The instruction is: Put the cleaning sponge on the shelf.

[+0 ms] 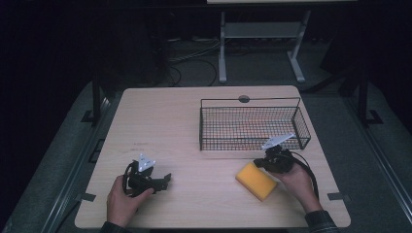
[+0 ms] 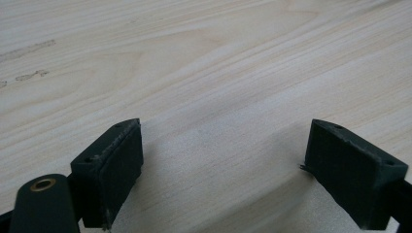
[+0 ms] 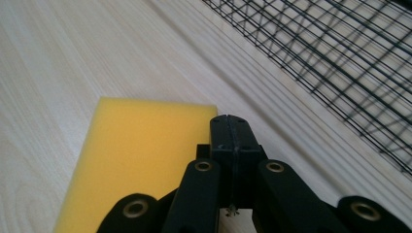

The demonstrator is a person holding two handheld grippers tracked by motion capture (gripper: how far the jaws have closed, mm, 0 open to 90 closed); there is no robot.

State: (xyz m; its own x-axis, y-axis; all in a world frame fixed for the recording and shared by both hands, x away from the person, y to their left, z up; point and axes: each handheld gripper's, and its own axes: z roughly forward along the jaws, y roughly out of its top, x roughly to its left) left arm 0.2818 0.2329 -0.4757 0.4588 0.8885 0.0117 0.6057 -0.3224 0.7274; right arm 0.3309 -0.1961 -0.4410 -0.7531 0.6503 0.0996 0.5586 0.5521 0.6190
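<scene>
The right gripper view shows the right gripper (image 3: 232, 130) with its two jaws pressed flat together and nothing between them. They sit just over one edge of the yellow sponge (image 3: 141, 160). Closed jaws cannot pick up a sponge, so the person may mean to poke it or push it along, or must open them first to grab it. The sponge lies flat on the wooden surface (image 3: 58, 58). It seems to lie there because it has not been lifted yet.

Just past the sponge stands the black wire basket (image 3: 340, 68). In the high view the basket (image 1: 301, 127) is near the right side, with the sponge (image 1: 256, 180) right in front of it. That looks like a handy spot, as the sponge may be meant to go into the basket.

In the left gripper view the left gripper (image 2: 223, 165) has its jaws wide open, with bare wood between them. They hold nothing. In the high view the left gripper (image 1: 160, 182) rests low at the left, well away from the sponge. It seems to be waiting there, out of the way of the other hand.
</scene>
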